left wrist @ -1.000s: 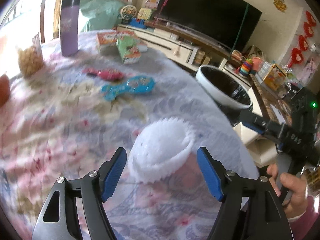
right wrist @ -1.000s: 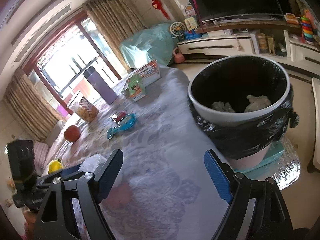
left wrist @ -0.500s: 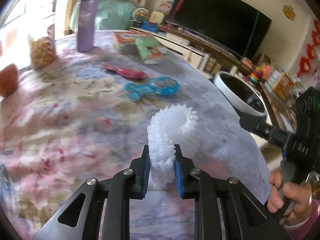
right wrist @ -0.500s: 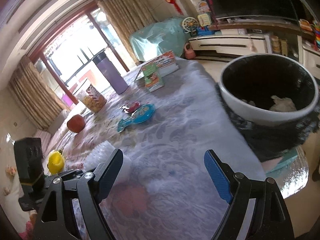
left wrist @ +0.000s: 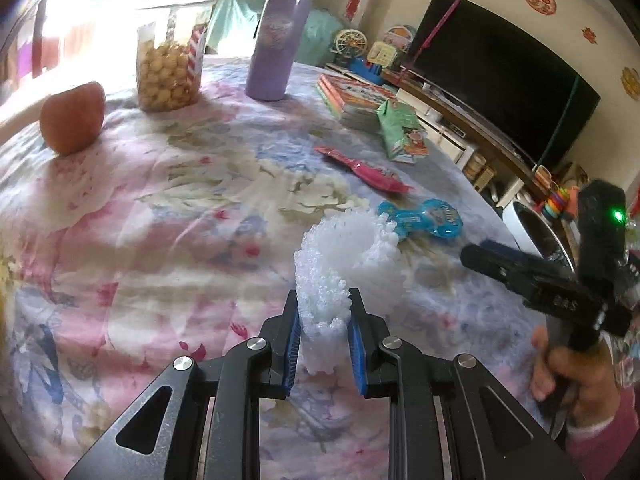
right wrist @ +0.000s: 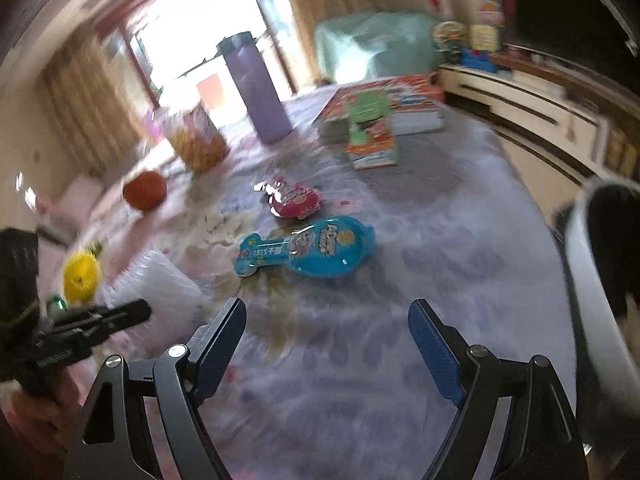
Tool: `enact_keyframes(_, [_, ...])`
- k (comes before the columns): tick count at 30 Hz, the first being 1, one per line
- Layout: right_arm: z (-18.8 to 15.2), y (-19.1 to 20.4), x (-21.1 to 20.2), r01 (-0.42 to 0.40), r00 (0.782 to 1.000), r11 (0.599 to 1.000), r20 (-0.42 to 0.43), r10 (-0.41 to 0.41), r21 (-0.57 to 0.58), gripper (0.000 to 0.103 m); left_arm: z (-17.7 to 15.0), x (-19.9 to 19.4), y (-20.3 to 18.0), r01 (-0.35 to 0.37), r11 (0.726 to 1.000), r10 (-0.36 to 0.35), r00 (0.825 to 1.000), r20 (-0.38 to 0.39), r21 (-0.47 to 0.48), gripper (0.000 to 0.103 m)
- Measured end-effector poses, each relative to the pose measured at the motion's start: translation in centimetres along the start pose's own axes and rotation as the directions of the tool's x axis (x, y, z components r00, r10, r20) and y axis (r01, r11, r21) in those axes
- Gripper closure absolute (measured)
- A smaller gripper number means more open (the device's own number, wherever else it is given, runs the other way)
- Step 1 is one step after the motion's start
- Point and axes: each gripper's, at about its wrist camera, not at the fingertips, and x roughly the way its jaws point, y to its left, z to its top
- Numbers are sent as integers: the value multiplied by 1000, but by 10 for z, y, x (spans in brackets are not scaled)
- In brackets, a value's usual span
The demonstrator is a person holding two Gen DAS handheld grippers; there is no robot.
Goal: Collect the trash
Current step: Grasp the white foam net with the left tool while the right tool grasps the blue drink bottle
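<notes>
Left fingers (left wrist: 323, 338): pinched on the white foam net (left wrist: 344, 264), squashing its near edge flat for a firm carry.
Right fingers (right wrist: 327, 346): spread wide, empty, aimed at the blue wrapper (right wrist: 306, 250), probably next.
Pink wrapper (right wrist: 294, 200): just beyond the blue one.
Bin (right wrist: 592, 280): far right, off the tabletop (left wrist: 160, 216) edge, likely where the net goes.

Bare cloth (right wrist: 420, 264) is seen centre-frame ahead; passage at upper centre is blocked by the wrappers (right wrist: 308, 246), flask (right wrist: 256, 92) and books (right wrist: 384, 112).
</notes>
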Motion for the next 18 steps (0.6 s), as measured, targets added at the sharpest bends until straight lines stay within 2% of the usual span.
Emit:
enact_keyframes(5, [19, 13, 27, 1, 998, 985, -66, -12, -173, 18, 5, 9, 0, -7, 1000, 7, 1000, 1, 11, 83])
enact_keyframes(8, [27, 14, 38, 2, 996, 975, -87, -22, -222, 19, 6, 12, 2, -4, 1000, 4, 1000, 0, 5, 83])
enact_keyframes(9, [29, 13, 41, -4, 995, 975, -100, -18, -222, 19, 6, 11, 2, -4, 1000, 4, 1000, 0, 4, 83])
enact_keyframes(10, [29, 12, 43, 0, 995, 975, -102, -23, -220, 24, 6, 11, 2, -3, 1000, 3, 1000, 0, 2, 83])
enact_keyframes(11, [29, 12, 43, 12, 994, 975, -99, -34, -220, 35, 6, 11, 3, -3, 1000, 3, 1000, -1, 1, 83])
enact_keyframes(12, [29, 11, 42, 22, 994, 976, -96, -44, -215, 39, 6, 12, 3, -3, 1000, 3, 1000, -1, 1, 83])
enact_keyframes(18, [13, 6, 9, 6, 998, 993, -55, -13, -116, 40, 8, 14, 2, -1, 1000, 1, 1000, 0, 8, 83])
